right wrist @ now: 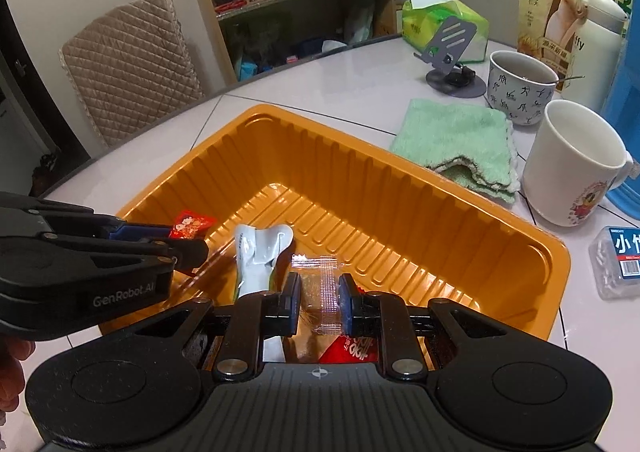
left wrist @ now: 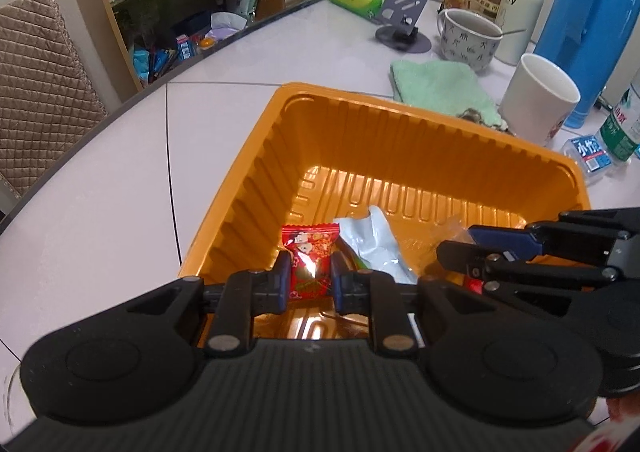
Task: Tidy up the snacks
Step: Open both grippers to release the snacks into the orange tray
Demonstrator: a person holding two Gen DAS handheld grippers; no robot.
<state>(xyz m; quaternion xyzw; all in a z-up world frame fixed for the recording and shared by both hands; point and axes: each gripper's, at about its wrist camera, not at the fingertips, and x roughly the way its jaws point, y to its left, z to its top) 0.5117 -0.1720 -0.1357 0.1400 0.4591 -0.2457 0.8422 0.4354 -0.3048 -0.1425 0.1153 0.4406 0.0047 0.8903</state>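
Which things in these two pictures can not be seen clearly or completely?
- Left wrist view: the lower end of the red candy is behind the left gripper.
- Right wrist view: the clear-wrapped snack and a red packet run under the right gripper; what they contain is unclear.
- Both views: the near wall of the orange tray is covered by the gripper bodies.
- Right wrist view: the small box is cut off by the edge.

One orange tray point(right wrist: 400, 188) sits on the table point(right wrist: 320, 72). Three snack packets show: one red point(left wrist: 310, 252), one silver point(right wrist: 260, 248), one clear point(right wrist: 320, 284). Two tools: left point(left wrist: 310, 278), right point(right wrist: 320, 302). Two mugs: patterned point(right wrist: 520, 92), white point(right wrist: 572, 164). One green cloth point(right wrist: 456, 136), one tissue pack point(right wrist: 444, 24).
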